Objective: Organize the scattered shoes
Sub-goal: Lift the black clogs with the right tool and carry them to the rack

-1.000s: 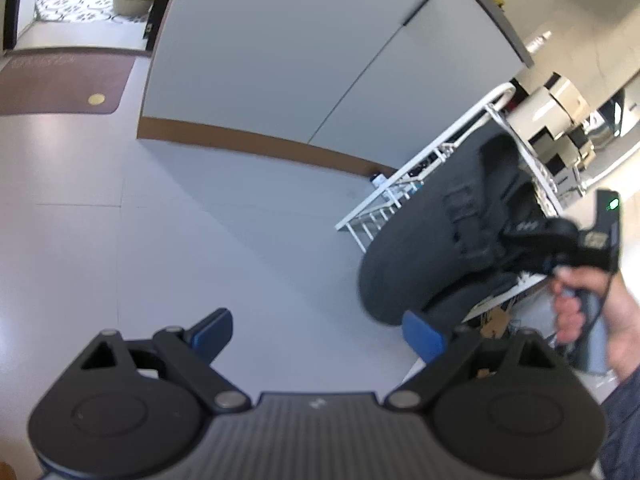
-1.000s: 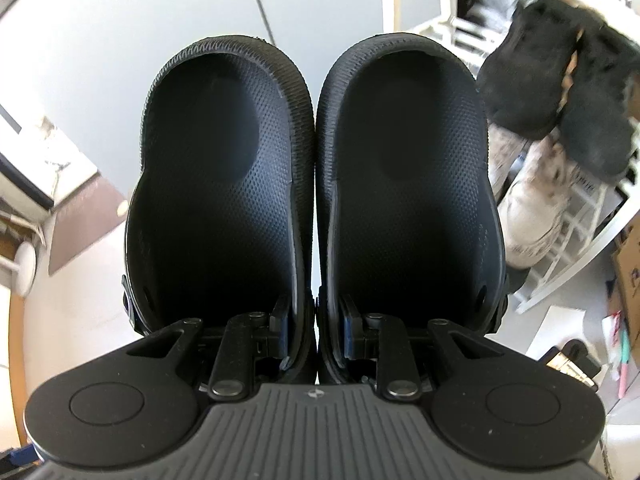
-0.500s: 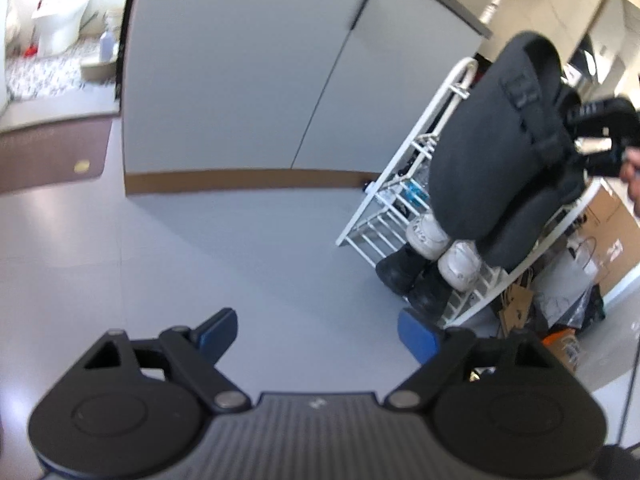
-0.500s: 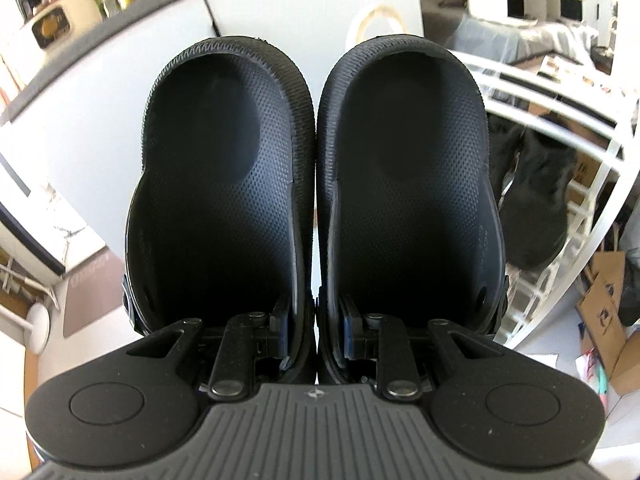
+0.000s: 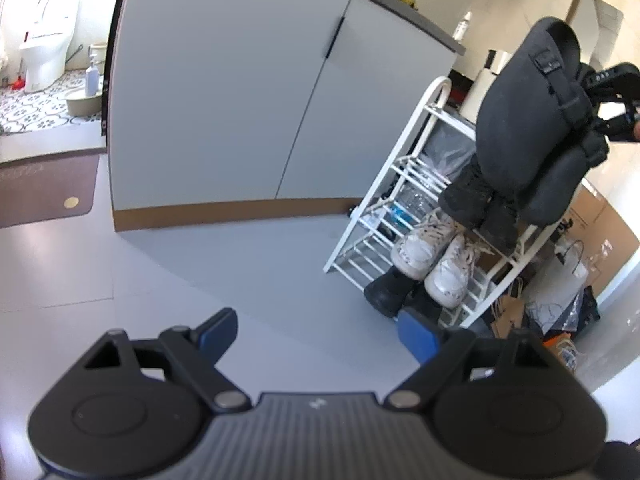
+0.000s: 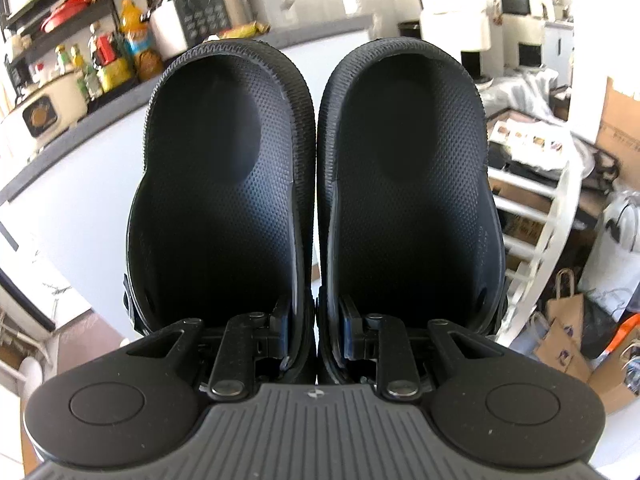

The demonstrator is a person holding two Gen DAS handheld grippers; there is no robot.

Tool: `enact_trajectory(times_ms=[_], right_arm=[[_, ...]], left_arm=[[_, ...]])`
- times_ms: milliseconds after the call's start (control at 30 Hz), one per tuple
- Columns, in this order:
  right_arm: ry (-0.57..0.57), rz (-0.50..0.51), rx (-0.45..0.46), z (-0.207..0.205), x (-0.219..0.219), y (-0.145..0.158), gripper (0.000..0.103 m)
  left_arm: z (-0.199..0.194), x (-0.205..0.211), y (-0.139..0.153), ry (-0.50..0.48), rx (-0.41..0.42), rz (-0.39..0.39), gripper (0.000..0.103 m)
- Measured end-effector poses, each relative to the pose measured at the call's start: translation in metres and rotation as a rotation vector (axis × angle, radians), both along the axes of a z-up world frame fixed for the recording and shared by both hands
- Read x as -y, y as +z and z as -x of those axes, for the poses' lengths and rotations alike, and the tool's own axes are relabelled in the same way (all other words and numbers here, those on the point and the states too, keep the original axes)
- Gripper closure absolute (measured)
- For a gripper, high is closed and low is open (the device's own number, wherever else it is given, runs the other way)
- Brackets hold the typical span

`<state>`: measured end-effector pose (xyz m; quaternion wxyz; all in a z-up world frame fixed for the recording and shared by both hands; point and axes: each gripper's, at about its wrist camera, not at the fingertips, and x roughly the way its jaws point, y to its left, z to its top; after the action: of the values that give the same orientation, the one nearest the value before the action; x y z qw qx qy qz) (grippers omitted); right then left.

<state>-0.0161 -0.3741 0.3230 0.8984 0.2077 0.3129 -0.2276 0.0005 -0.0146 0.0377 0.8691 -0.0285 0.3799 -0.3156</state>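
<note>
Grey floor (image 5: 168,264) fronts a white shoe rack (image 5: 404,184). Right gripper (image 6: 316,328) pinches the paired black clogs (image 6: 224,184) by their inner walls, seemingly above the rack. Left gripper (image 5: 316,330) gapes, empty.

Both views are showing bright daylight, whites running slightly blown. Left wrist view: the cabinet (image 5: 248,120) is bowing hard from fisheye distortion; its right half, toward the rack (image 5: 404,216), is sitting in soft shadow that is spilling onto the floor (image 5: 120,264) below it. Frame corners are vignetting to black. Right wrist view: the clogs (image 6: 312,200) are reading near-black, faint sheen picking out insole texture; clutter around them is smearing and stretching toward the edges.
</note>
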Motion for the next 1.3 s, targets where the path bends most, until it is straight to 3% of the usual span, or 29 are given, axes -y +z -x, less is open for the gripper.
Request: enact_trajectory(times_ms=[367,567,900,1033,1300], right_arm=[[-0.033,0.016,0.042,-0.012,0.057,-0.008,0.077],[-0.055,0.029,0.04,-0.013,0.072,-0.016,0.077],[-0.078,0.014,0.026,-0.047,0.117,-0.031,0.077],[-0.111,0.018,0.007,-0.065,0.13,-0.048,0.077],[-0.206,0.023,-0.044,-0.078,0.176,-0.051,0.077]], left_arm=[[0.01,0.006,0.004,-0.057,0.063,0.024,0.016],[0.007,0.009,0.004,-0.034,0.057,0.047,0.016],[-0.001,0.027,-0.008,-0.032,0.042,0.006,0.016],[-0.005,0.025,-0.008,-0.023,0.042,0.019,0.016],[-0.012,0.023,-0.014,-0.022,0.018,-0.002,0.016]])
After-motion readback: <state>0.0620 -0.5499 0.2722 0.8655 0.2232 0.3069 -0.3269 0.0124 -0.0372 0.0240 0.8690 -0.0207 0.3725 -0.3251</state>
